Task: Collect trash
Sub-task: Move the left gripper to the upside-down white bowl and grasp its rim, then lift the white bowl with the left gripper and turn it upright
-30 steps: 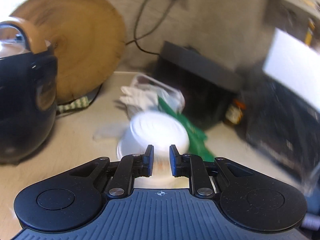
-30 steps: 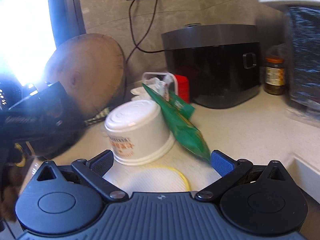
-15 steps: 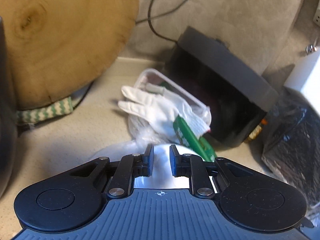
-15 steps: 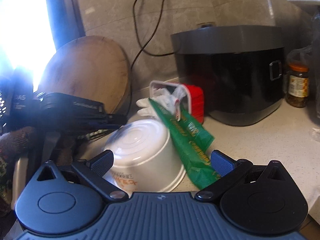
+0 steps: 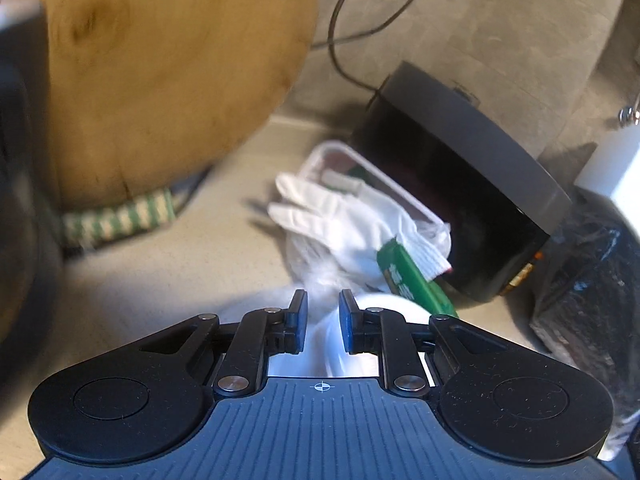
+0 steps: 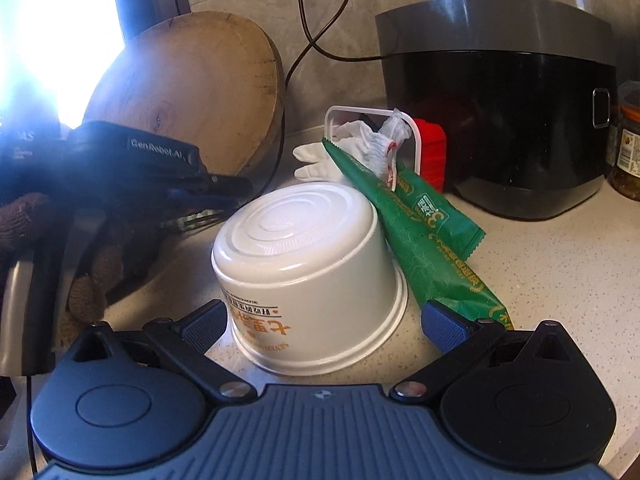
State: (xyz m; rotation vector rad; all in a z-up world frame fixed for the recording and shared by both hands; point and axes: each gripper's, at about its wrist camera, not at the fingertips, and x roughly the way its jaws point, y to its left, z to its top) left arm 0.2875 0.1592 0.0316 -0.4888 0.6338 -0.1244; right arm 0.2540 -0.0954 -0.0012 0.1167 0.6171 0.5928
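An upturned white paper bowl (image 6: 304, 248) with orange print sits on the counter. A green snack packet (image 6: 424, 232) leans on its right side. Behind them a white glove (image 6: 320, 160) and crumpled plastic spill from a clear container (image 6: 336, 114). My right gripper (image 6: 324, 322) is wide open, and the bowl's near rim lies between its fingers. My left gripper (image 6: 240, 186) hovers just above and left of the bowl. In the left wrist view my left gripper (image 5: 323, 320) shows only a narrow gap with nothing clamped. Past it lie the bowl (image 5: 384, 304), the packet (image 5: 412, 280) and the glove (image 5: 344, 220).
A round wooden board (image 6: 192, 92) leans on the wall at the left. A black rice cooker (image 6: 496, 120) stands at the right, with a red lid (image 6: 430, 152) beside it and a jar (image 6: 630, 160) further right. A black bag (image 5: 592, 280) is at the right. A hand in a brown glove (image 6: 24, 220) holds the left gripper.
My left gripper has moved forward over the bowl toward the glove pile. My right gripper has closed in on the bowl, which now sits between its open fingers.
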